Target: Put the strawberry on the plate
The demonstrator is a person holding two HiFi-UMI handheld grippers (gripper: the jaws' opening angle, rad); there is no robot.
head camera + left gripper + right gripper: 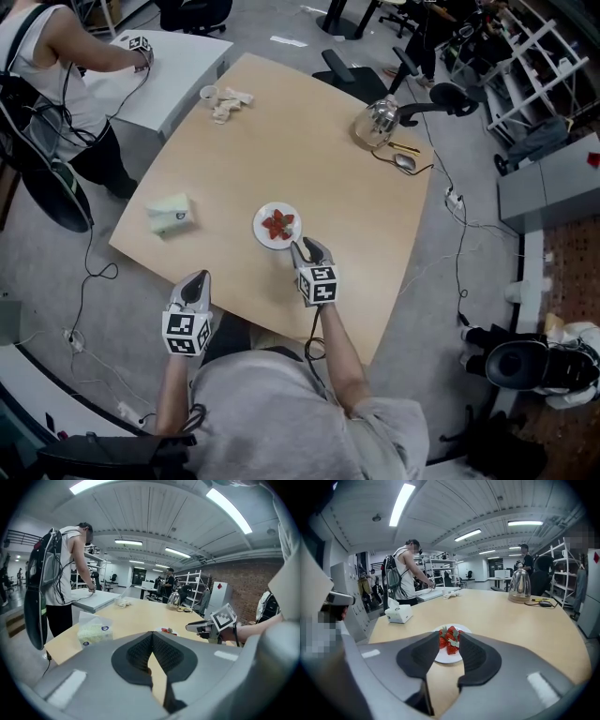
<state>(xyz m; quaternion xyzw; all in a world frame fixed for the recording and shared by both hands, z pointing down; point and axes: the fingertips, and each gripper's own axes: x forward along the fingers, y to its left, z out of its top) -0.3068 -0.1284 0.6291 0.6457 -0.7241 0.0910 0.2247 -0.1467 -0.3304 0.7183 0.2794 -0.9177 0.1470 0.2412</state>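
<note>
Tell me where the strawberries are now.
Head view: the strawberries lie on the white plate, just ahead of the right gripper and right of the tissue box.

Light wooden table [309, 159], squarish top with rounded corners. Directly on it:

- White round plate [277, 226] near the front edge, about the middle of that edge.
- Pale green-and-white tissue pack [170, 215] left of the plate, well apart from it, close to the left corner.
- Small white cup [208, 93] at the far left edge, with crumpled beige paper [231, 103] just beside it.
- Clear glass kettle [377, 123] on a round base, upright, at the far right.
- Thin yellow pen [405, 147] and small dark oval object [404, 161] near the kettle, toward the right edge. Can't tell what the oval object is.
</note>
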